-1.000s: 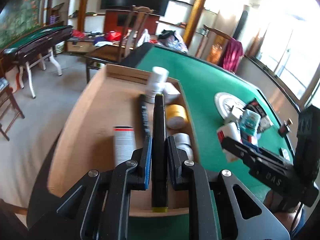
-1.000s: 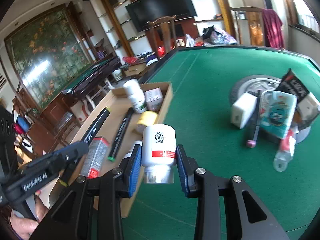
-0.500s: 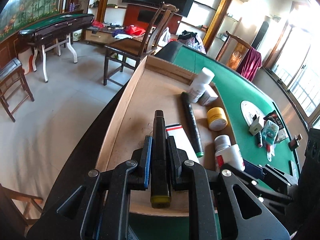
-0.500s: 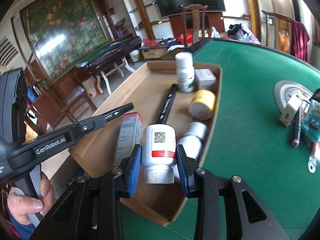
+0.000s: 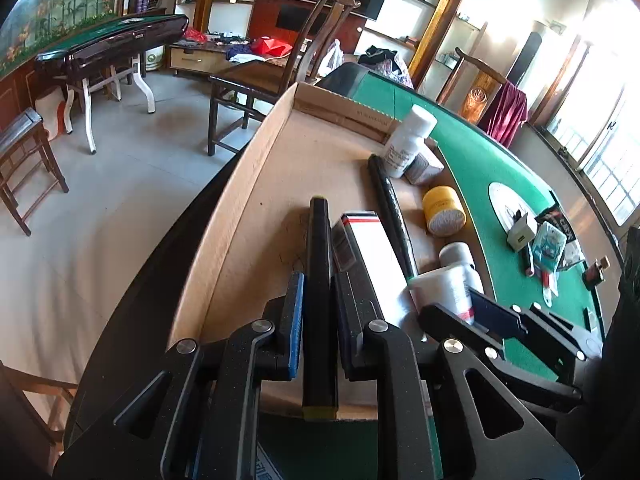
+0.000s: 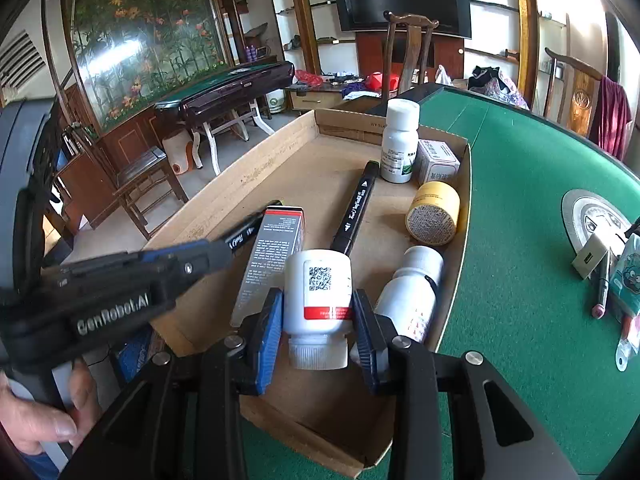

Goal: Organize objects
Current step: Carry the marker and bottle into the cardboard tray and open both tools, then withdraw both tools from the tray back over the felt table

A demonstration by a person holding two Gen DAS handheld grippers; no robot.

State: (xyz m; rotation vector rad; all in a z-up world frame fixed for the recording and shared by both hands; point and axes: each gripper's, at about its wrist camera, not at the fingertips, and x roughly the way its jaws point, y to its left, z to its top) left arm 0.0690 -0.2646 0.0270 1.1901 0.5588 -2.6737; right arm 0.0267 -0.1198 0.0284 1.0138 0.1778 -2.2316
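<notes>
Marker [image 5: 319, 276] clamped left; bottle [image 6: 319, 296] clamped right, seemingly above tray [image 6: 280, 152].

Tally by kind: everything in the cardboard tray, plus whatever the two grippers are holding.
White bottles: 3 (upright bottle, lying bottle, QR-code bottle in right gripper)
Black markers: 2 (lying marker, held marker in left gripper)
Boxes: 2 (small white box, long red-topped box)
Jars: 1 (yellow jar)
Total: 8
</notes>
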